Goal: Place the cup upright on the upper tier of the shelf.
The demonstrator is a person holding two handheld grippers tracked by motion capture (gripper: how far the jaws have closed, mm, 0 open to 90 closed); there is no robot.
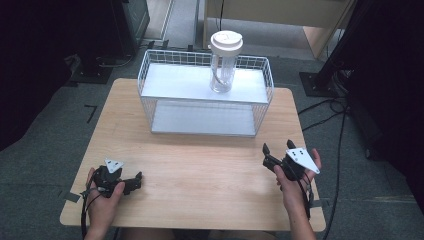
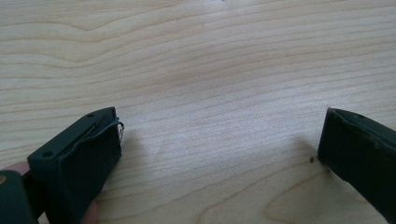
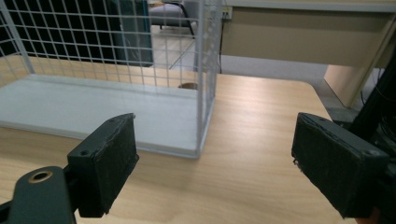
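Observation:
A white two-level wire rack stands at the back of the wooden table. On its top shelf sits a clear tumbler with a white lid. My left gripper rests low at the front left, its jaws pointing right; in the left gripper view the left gripper stands open over bare wood. At the front right, my right gripper points toward the rack's right end. The right gripper is open with nothing between its jaws, facing the rack's corner post and lower shelf.
Cables trail over the grey floor right of the table. Dark stands sit on the floor at the left and right. A beige desk stands beyond the table. Bare wood lies between both grippers and the rack.

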